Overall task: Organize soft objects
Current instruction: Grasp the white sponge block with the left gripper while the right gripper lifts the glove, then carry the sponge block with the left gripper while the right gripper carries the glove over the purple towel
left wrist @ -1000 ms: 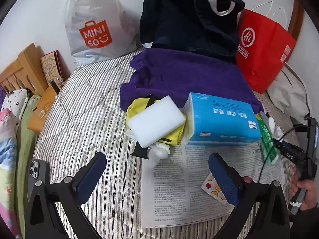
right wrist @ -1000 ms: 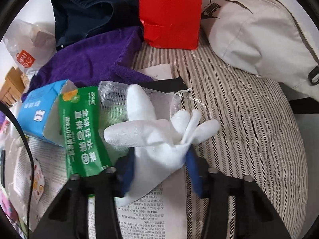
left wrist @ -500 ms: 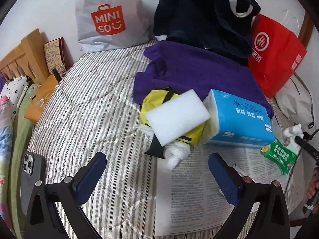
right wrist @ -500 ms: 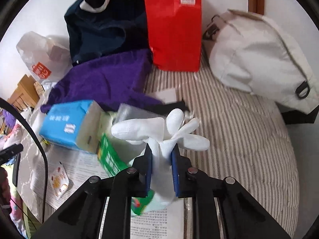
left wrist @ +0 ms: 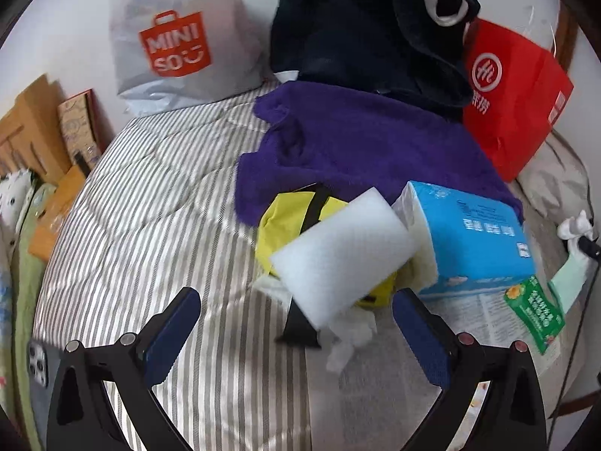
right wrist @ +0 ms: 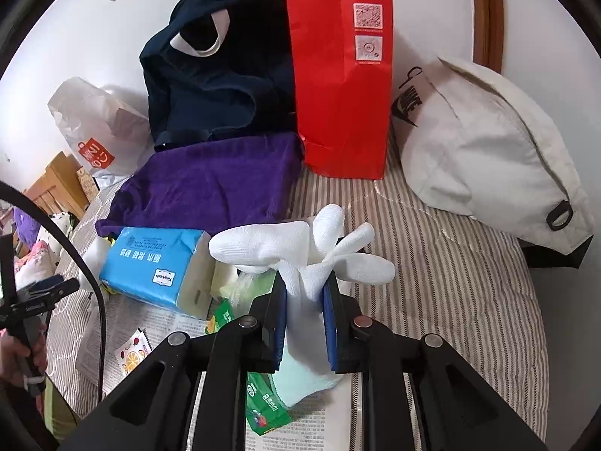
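Since the left wrist view comes first, we start with the left gripper (left wrist: 296, 332): its jaws stand wide apart with nothing between them, hanging over the striped bedspread (left wrist: 150, 233) just short of the white foam block (left wrist: 342, 251). That block leans on a yellow pouch (left wrist: 278, 221), with the blue tissue pack (left wrist: 473, 240) right beside it and a purple towel (left wrist: 375, 150) behind. We reckon the foam is feather-light and squashy, so it'll spring back and could pop out of a corner pinch; taking it across its short sides near the middle looks safest. The tissue pack is soft too, but bulkier.

Over in the right wrist view, the right gripper (right wrist: 305, 312) is clenched on a white glove (right wrist: 300, 248), pads squeezing the palm area while the fingers flop out above and the cuff hangs below. It's limp knit fabric, basically weightless, not fragile, so a mid-body pinch like this one should hold fine; it'll just dangle and swing. A green packet (right wrist: 263, 406) sits under it on the newspaper (right wrist: 180, 342), and whether it's snagged on the glove we can't tell. The red paper bag (right wrist: 338, 86) and cream backpack (right wrist: 484, 143) stand further back.
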`<state>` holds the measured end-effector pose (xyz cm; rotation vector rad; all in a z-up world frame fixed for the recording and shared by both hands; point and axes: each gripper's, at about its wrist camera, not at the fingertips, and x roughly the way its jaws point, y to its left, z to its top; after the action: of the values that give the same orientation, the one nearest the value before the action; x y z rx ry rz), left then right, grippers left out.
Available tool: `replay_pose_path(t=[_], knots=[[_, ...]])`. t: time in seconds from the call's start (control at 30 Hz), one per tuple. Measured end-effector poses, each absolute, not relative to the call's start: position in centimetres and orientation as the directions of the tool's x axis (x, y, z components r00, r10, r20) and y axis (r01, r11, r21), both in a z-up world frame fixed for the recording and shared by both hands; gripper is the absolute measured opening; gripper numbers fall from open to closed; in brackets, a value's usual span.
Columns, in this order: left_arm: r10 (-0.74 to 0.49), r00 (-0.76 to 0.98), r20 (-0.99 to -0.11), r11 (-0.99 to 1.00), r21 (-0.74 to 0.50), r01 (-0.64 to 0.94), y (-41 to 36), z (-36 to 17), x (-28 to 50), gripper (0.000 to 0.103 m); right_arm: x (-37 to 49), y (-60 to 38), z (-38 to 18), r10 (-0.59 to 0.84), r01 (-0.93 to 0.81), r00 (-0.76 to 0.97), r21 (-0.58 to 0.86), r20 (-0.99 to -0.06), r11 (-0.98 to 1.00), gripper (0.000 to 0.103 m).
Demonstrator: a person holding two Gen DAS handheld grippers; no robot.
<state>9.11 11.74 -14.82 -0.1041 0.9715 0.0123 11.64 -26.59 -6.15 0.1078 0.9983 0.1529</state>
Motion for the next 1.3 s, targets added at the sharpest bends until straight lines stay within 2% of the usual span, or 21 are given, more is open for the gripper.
replay_pose_path(t=[0.4, 0.47, 0.5, 0.6, 0.83, 1.3], knots=[[-0.087, 0.568, -0.819, 0.994, -0.112, -0.010, 10.1, -16.7, 12.4, 0.101, 12.1, -24.7, -7.8, 0.189, -0.116, 0.475, 0.152, -0.859, 0.982, 0.017], [-0.080, 0.582, -0.809, 0.994, -0.109, -0.016, 10.0, -16.5, 12.3, 0.091, 12.1, -24.5, -7.9, 0.185, -0.119, 0.470, 0.146, -0.863, 0.982, 0.017], [-0.074, 0.589, -0.805, 0.993, -0.112, -0.027, 10.1, -16.4, 12.2, 0.080, 12.1, -24.5, -7.9, 0.186, -0.121, 0.468, 0.145, -0.864, 0.982, 0.017], [-0.097, 0.613, -0.784, 0.987, -0.153, -0.040, 10.4, -15.7, 11.7, 0.077, 12.1, -24.5, -7.9, 0.187, -0.117, 0.467, 0.150, -0.864, 0.982, 0.017], [-0.107, 0.648, -0.754, 0.983, -0.178, -0.044, 10.9, -13.5, 10.2, 0.077, 11.7, -23.9, -7.6, 0.204, -0.137, 0.470, 0.157, -0.859, 0.978, 0.017], [-0.050, 0.674, -0.737, 0.989, -0.130, -0.069, 11.2, -9.4, 9.9, 0.077, 12.5, -24.0, -4.2, 0.232, -0.154, 0.539, 0.176, -0.810, 0.972, 0.017]])
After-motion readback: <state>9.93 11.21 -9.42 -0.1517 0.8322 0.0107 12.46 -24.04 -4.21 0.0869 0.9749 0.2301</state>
